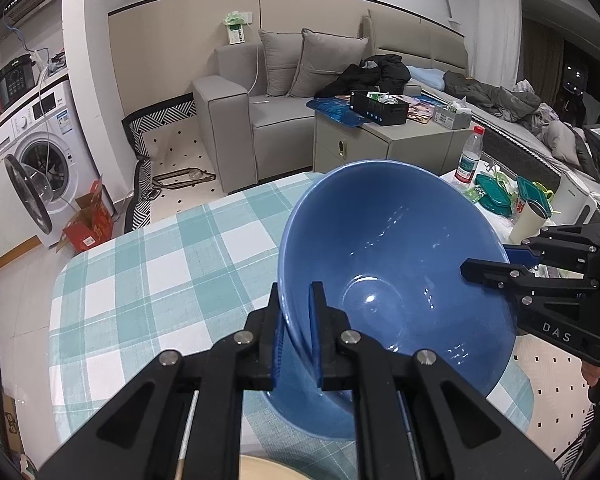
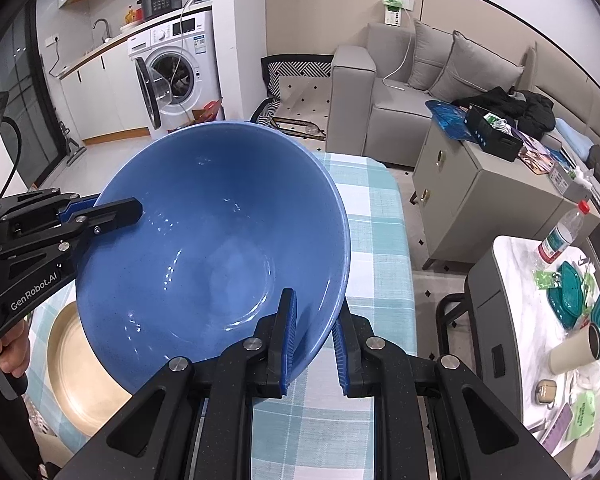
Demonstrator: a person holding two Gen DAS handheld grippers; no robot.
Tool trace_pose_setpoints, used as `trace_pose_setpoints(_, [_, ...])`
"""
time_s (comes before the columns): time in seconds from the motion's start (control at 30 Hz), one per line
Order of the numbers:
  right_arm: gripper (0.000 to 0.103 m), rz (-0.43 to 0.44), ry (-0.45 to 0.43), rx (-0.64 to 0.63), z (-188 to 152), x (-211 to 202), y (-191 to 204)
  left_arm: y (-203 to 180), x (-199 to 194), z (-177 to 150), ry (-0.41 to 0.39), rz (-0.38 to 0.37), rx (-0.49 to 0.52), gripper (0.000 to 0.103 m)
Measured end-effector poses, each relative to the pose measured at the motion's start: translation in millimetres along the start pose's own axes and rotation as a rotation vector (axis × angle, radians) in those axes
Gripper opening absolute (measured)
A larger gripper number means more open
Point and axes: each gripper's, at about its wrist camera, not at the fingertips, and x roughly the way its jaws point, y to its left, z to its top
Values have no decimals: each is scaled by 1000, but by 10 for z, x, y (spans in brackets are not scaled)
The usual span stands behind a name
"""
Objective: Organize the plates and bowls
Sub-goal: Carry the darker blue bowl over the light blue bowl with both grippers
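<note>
Both grippers are on the blue bowl (image 1: 396, 280) at once. The left gripper (image 1: 298, 340) is clamped tight on the rim, one pad inside the wall and one outside. The right gripper (image 2: 314, 344) pinches the opposite rim the same way, jaws nearly closed on the thin wall. The bowl is tilted, its open side facing both cameras, and held over the checked tablecloth (image 1: 148, 272); whether its base touches the cloth is hard to say from here. In the right wrist view a tan plate (image 2: 76, 368) lies on the table (image 2: 380, 240) under the bowl's lower side, near the table's near edge. A hand (image 2: 14, 354) grips the left gripper's handle.
</note>
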Motion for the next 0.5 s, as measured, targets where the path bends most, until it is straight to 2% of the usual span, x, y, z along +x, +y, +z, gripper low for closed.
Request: trace_pose_setpoints(0.5, [17,17,34,-36,3,239,148,173,73,-185,23,10,-34,9])
